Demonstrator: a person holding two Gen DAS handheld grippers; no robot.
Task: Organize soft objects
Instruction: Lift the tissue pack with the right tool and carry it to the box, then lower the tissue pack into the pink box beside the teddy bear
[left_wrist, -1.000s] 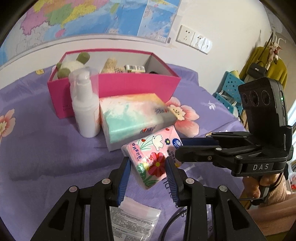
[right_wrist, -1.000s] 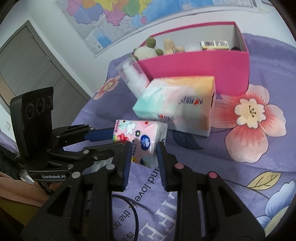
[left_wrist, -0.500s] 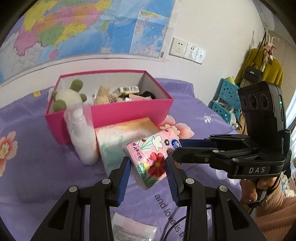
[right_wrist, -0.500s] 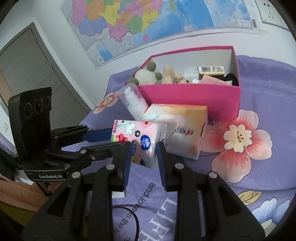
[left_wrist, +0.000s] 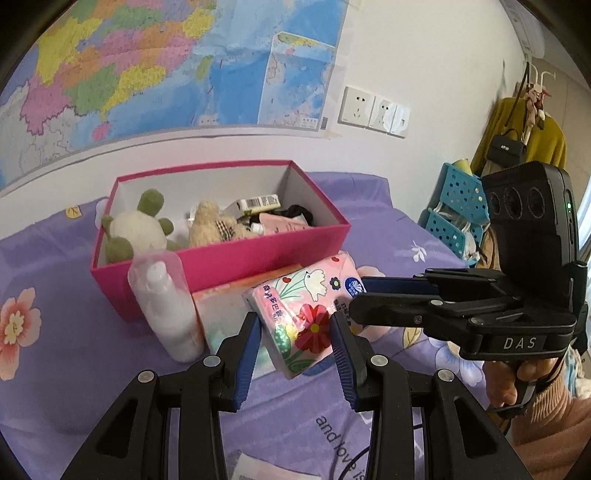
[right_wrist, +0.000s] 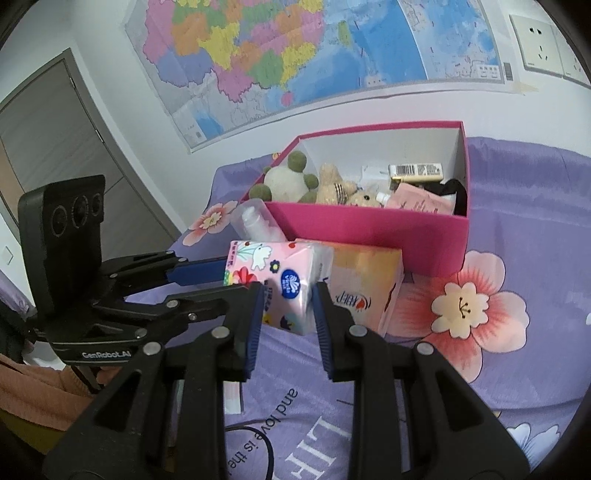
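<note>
While the small floral tissue pack (left_wrist: 295, 317) is gripped from two sides at once, it hangs clear of the purple bedspread (left_wrist: 55, 369), near and slightly right of the pink box (left_wrist: 258, 254). The left tongs (left_wrist: 295, 332) are seen pinching the pack across its width, blue pads pressed flat on its two long faces. The right tongs (right_wrist: 288, 295) are closed on one end of the same pack, entering from the right in the left wrist view. A double hold is judged to suit a soft, film-wrapped packet, which would sag or slip from a single pinch.

The box stands open at the far side of the bed, below the wall map (left_wrist: 147, 66). Inside it a white plush with green ears (left_wrist: 136, 229) occupies the left end and a tan plush (left_wrist: 210, 225) the middle; a barcoded carton (left_wrist: 258, 202), a pink sachet and something black fill the right end. The soft items appear to have been gathered there, so the box is taken as the pack's destination.

A larger pastel tissue pack (right_wrist: 365, 280) lies on the bedspread against the box's near wall, directly behind the held pack. A white pump bottle (left_wrist: 166, 306) with a clear cap stands upright to its left, touching or nearly touching the box. Both are judged to obstruct a low approach, so a lift over the rim is required. A flat printed packet (left_wrist: 255, 469) lies near the bottom edge, untouched.
</note>
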